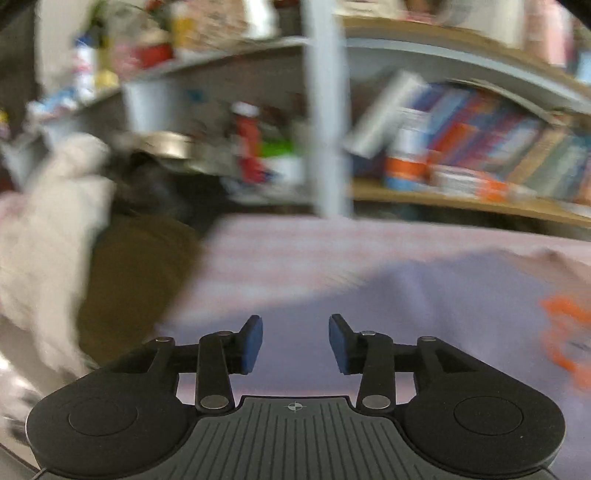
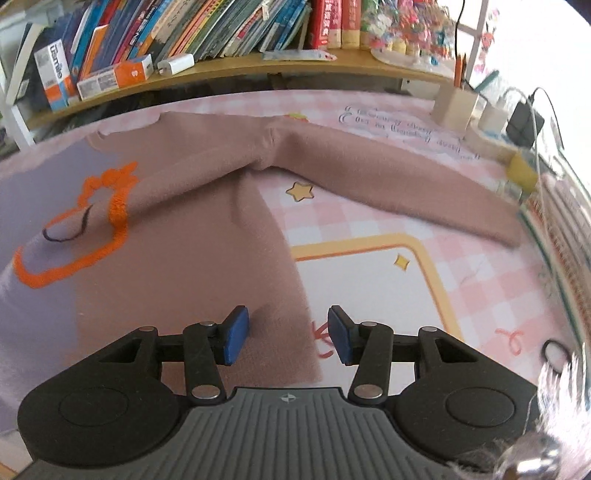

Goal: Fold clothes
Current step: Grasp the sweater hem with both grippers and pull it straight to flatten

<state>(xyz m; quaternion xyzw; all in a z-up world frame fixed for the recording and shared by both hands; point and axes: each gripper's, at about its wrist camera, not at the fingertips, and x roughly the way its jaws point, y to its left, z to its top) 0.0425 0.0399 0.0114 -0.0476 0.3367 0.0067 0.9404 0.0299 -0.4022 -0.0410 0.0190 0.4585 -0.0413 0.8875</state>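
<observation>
A sweater [image 2: 192, 229], half brown and half lilac with an orange outline on its chest, lies flat on a pink checked mat [image 2: 406, 236]. Its brown sleeve [image 2: 388, 177] stretches out to the right. My right gripper [image 2: 286, 334] is open and empty, low over the sweater's right side edge near the hem. In the blurred left wrist view the lilac part of the sweater [image 1: 424, 314] lies under my left gripper [image 1: 295, 341], which is open and empty.
A shelf with books [image 2: 207, 33] runs along the back. A pen holder [image 2: 456, 105], chargers and cables stand at the back right. In the left wrist view a pile of white and olive clothes [image 1: 55, 236] lies at the left, below cluttered shelves [image 1: 236, 147].
</observation>
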